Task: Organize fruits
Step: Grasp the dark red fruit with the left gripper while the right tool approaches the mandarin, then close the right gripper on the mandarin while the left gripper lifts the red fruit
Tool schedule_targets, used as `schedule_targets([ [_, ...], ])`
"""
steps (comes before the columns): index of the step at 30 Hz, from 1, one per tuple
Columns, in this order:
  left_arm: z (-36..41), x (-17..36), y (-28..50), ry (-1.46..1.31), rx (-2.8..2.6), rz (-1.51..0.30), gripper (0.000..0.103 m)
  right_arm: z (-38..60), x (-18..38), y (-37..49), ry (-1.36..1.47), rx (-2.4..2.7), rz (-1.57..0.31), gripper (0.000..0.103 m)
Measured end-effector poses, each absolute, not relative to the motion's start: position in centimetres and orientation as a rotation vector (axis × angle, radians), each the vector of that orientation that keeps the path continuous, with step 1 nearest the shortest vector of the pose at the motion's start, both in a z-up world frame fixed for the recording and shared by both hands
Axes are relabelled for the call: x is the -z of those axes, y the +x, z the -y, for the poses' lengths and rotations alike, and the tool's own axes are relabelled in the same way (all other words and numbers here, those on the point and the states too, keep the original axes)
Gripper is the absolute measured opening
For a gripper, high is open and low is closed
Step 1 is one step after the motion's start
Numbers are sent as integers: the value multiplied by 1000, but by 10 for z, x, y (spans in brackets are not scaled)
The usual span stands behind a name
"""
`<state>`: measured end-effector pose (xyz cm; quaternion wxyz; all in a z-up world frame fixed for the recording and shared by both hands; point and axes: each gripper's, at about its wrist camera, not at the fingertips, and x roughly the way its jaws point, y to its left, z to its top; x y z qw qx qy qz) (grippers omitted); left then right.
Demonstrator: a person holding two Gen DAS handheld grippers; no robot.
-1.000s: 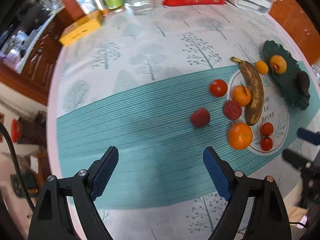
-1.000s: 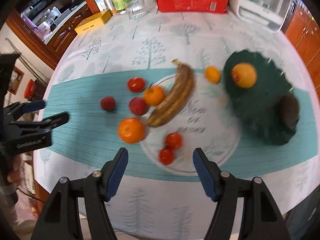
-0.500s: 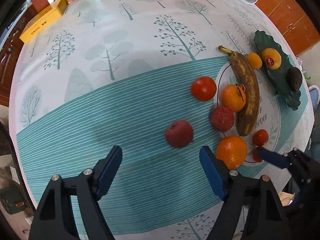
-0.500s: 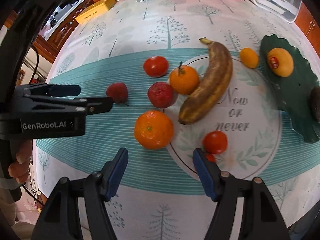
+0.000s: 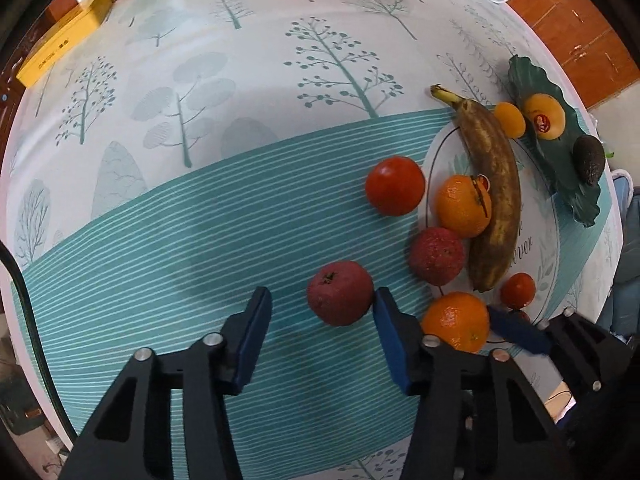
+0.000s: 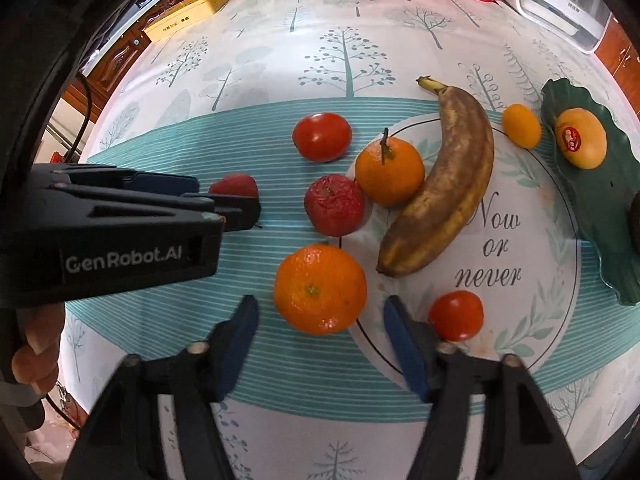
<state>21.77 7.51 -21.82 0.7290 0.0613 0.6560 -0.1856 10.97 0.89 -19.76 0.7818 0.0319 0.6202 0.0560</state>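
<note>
You see: round table under a white tree-print cloth with teal striped band | reddish-brown wooden cabinets at far right | dark wooden cabinet at left | even, soft light

A banana lies on the tablecloth, oranges left of it. A leaf dish at right holds a mango

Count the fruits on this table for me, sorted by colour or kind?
Orange or yellow-orange round fruits: 4
Red tomatoes: 3, one mostly hidden
Dark red fruits: 2
Banana: 1
Avocado: 1
Total: 11
</note>
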Motion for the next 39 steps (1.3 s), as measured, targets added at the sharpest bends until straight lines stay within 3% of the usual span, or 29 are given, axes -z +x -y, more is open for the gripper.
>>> schedule_targets([
  [8, -55, 227, 219, 161, 415, -1454, 33, -5, 196, 105, 81, -128, -1323, 45],
  [24, -68, 210, 207, 160, 467, -1404, 31, 12, 178, 90, 136, -146, -1292, 44],
  [39, -77, 175, 138, 244, 519, -1405, 31, 25, 157, 59, 121, -125, -1284, 44],
])
